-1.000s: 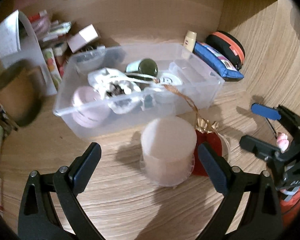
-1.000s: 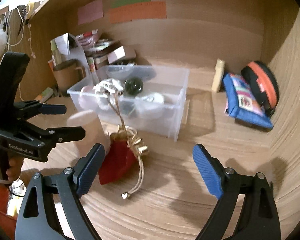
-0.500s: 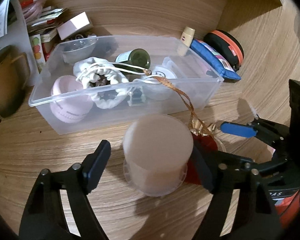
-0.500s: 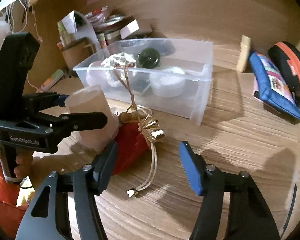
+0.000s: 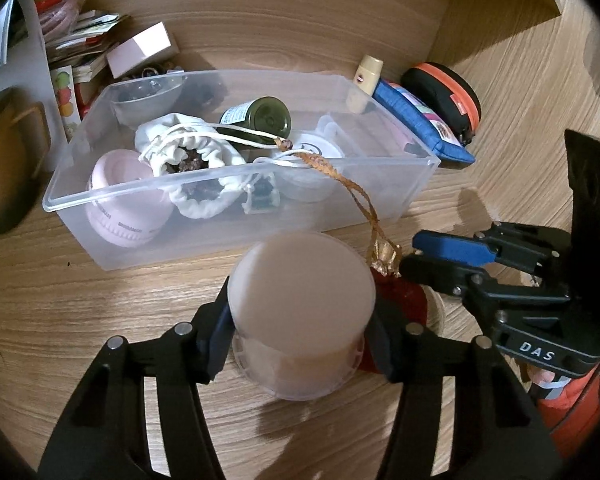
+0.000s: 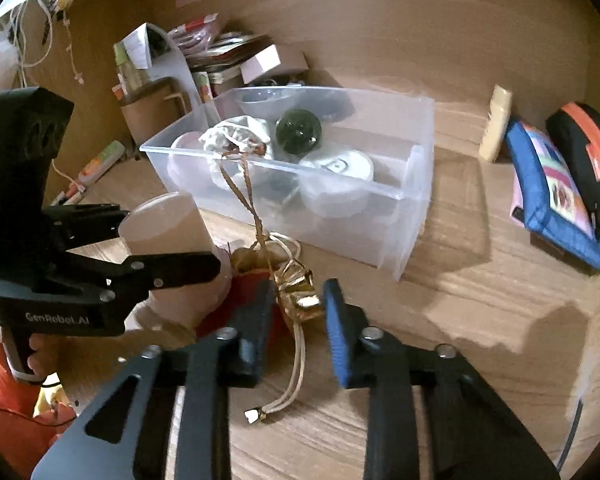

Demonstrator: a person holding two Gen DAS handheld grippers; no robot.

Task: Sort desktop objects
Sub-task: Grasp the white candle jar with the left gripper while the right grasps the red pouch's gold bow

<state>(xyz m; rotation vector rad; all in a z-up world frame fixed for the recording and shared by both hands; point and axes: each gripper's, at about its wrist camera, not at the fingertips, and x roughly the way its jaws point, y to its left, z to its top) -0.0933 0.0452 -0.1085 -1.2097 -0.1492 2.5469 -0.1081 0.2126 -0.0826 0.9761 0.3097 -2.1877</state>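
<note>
A frosted pinkish round container (image 5: 300, 312) stands on the wooden desk in front of the clear plastic bin (image 5: 416, 184). My left gripper (image 5: 300, 340) is shut on it, a pad on each side; it also shows in the right wrist view (image 6: 168, 236). A red drawstring pouch (image 6: 236, 300) with gold bells (image 6: 298, 292) lies to the container's right. My right gripper (image 6: 296, 320) has its fingers close on both sides of the bells, a narrow gap left. The pouch's gold cord (image 5: 356, 196) runs up over the bin's rim.
The bin holds a white pouch (image 5: 188, 148), a green jar (image 5: 268, 118), a pink case (image 5: 120, 208) and a white tin (image 5: 312, 152). A blue pouch (image 6: 548, 192), an orange-black case (image 6: 588, 160) and a cream bottle (image 6: 496, 122) lie at right. Boxes and papers (image 6: 220, 56) crowd the back left.
My left gripper moved forward and closed on the frosted container. My right gripper moved down to the pouch and narrowed around the gold bells.
</note>
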